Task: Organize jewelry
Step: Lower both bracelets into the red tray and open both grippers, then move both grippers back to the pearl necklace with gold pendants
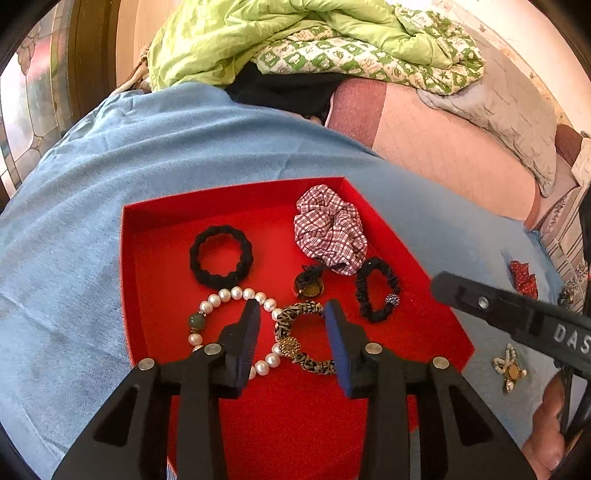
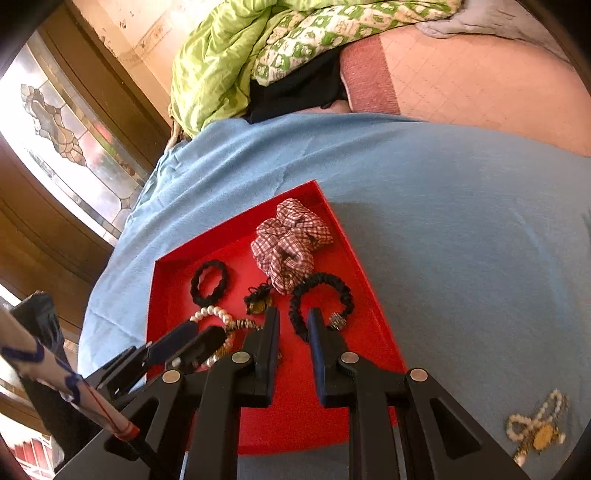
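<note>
A red tray [image 1: 155,229] [image 2: 362,280] lies on a blue cloth and holds several pieces. These include a pearl bracelet [image 1: 229,295], a black braided band [image 1: 221,256], a plaid scrunchie [image 1: 328,229] and a ruffled black tie [image 1: 376,290] [image 2: 321,280]. My left gripper [image 1: 292,306] hangs open over the tray's near half. A leopard-print band [image 1: 314,365] lies flat beneath its fingers, and the pads do not press on it. My right gripper [image 2: 293,314] hovers beside the ruffled tie, jaws slightly apart with nothing between them. A pearl-and-gold brooch [image 1: 509,365] [image 2: 535,432] lies on the cloth outside the tray.
A small gold pendant on a black cord [image 1: 310,286] sits mid-tray. A red bow-like piece [image 1: 522,277] lies on the cloth at the right. A green quilt [image 1: 258,33] is heaped behind, and a stained-glass window [image 2: 62,136] stands at the left. A patterned sleeve [image 2: 37,365] crosses the lower left.
</note>
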Available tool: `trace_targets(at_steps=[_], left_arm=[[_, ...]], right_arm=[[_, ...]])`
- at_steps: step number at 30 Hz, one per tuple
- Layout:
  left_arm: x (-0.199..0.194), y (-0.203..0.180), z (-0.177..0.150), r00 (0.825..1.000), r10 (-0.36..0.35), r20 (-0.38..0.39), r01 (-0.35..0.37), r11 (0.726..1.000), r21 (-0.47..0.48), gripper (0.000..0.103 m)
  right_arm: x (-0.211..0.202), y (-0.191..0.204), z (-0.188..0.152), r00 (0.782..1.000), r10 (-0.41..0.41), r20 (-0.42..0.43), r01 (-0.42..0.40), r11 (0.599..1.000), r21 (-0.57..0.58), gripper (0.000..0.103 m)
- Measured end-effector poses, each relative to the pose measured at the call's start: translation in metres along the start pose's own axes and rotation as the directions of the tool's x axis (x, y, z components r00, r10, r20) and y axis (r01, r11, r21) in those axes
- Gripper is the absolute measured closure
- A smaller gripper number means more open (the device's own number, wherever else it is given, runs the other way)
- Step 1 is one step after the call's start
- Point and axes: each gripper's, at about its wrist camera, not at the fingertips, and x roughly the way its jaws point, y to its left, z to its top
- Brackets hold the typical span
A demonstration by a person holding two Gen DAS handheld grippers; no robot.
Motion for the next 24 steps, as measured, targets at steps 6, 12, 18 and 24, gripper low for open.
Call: trace_targets(at_steps=[6,12,18,24], left_arm=[[-0.01,-0.009,-0.001,0.999,0.025,0.043,-0.025,1.0,0.014,0.068],[-0.032,-0.033,-0.011,0.993,0.007,0.114,-0.013,0.999,0.049,0.068],[-0.046,-0.079,-0.031,0.989,-0.036,0.144,0.011,0.985,0.172,0.063],[-0.046,-0.119,-0.063,0.991,-0.113,0.065,0.092,0.962,0.257,0.062]], right_arm=[[-0.021,-0.014,-0.018,1.0,-0.026,-0.004,0.026,1.0,0.011,0.086],[-0.065,-0.044,-0.045,0.998,-0.055,0.01,0.055,0.998,0.009,0.086],[-0.115,-0.095,-0.077,0.991,-0.107,0.076,0.099,0.99,0.099,0.086],[-0.145,-0.158,-0.1,0.976,-0.181,0.119,0.144,0.952,0.269,0.086]])
